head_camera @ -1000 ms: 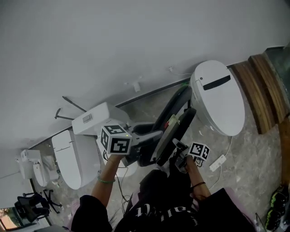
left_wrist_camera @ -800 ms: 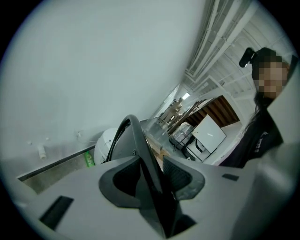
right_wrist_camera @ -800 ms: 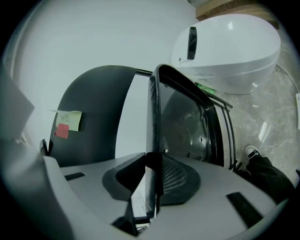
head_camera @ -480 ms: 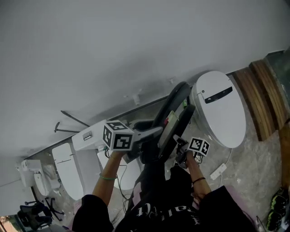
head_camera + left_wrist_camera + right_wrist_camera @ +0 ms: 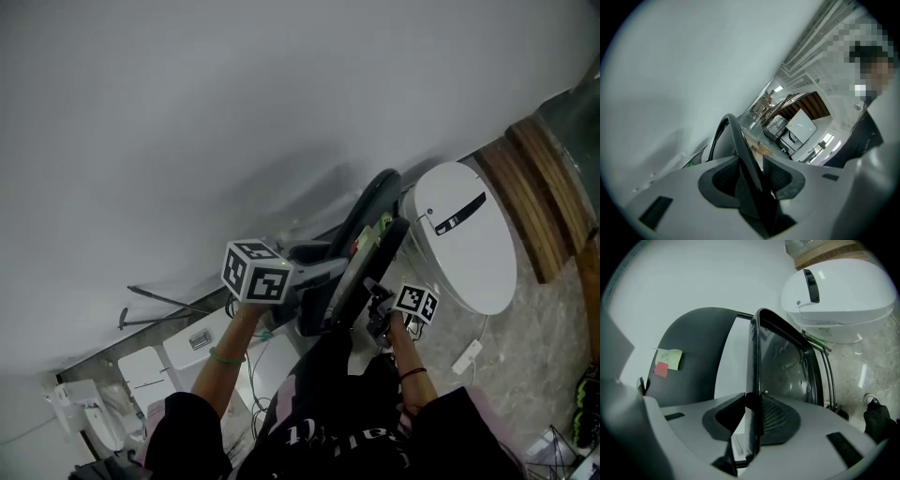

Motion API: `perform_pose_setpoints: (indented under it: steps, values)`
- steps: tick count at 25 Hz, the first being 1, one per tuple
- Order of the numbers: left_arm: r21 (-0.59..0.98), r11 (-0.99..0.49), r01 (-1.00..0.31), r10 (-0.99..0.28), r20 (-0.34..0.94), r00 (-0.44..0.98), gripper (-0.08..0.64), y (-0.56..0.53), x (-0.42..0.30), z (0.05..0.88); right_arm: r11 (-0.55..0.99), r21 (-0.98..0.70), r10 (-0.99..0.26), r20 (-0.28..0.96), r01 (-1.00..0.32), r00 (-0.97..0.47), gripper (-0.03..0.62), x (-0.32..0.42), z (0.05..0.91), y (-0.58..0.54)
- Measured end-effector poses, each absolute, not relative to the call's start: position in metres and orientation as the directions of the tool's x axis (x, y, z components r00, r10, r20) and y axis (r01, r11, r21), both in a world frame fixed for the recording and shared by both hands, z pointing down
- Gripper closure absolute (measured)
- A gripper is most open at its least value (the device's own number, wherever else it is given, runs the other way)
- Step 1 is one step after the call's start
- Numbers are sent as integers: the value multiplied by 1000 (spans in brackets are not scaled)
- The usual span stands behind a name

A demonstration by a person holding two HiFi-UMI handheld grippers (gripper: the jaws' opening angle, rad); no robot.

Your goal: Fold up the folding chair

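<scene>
The black folding chair (image 5: 361,251) is folded flat and held off the floor close to the white wall. My left gripper (image 5: 322,273) is shut on its curved black frame tube (image 5: 735,136), which runs between the pads. My right gripper (image 5: 377,307) is shut on the thin edge of the seat frame (image 5: 755,380). In the right gripper view the grey backrest (image 5: 693,362) carries a yellow and a red sticky note (image 5: 669,358), and the seat's underside (image 5: 787,366) faces right.
A white toilet (image 5: 466,239) stands just right of the chair, with a wooden ledge (image 5: 539,187) beyond it. More white toilets and tanks (image 5: 202,342) sit at lower left. A white power strip (image 5: 466,354) with a cable lies on the stone floor.
Both grippers have carried the chair sideways along the wall, still gripping it. The toilets at the left have slid toward the view's lower left, and the right toilet sits lower and further right.
</scene>
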State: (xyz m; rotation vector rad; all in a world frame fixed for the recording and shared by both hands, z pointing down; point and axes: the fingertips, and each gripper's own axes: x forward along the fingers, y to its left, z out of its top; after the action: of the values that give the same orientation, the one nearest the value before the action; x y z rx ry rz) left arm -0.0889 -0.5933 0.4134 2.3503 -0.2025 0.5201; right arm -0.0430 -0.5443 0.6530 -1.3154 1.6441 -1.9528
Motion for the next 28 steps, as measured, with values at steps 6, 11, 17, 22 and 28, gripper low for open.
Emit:
perform_pose_setpoints:
  steps: [6, 11, 17, 22, 28]
  values:
    - [599, -755, -268, 26, 435, 900, 410, -650, -111, 419, -336, -880, -725, 469, -336, -504, 508, -63, 658, -605]
    - [555, -789, -264, 46, 482, 875, 411, -698, -123, 421, -350, -888, -746, 457, -299, -483, 508, -79, 659, -650]
    - [512, -787, -344, -23, 533, 846, 431, -744, -151, 429, -350, -900, -742, 436, -261, -509, 508, -111, 664, -683]
    - [440, -797, -414, -111, 567, 816, 434, -775, -177, 438, -341, -904, -726, 427, -257, -539, 508, -133, 669, -705]
    - [300, -829, -472, -202, 627, 753, 434, -791, -187, 444, -316, -909, -719, 415, -270, -558, 509, -141, 670, -717]
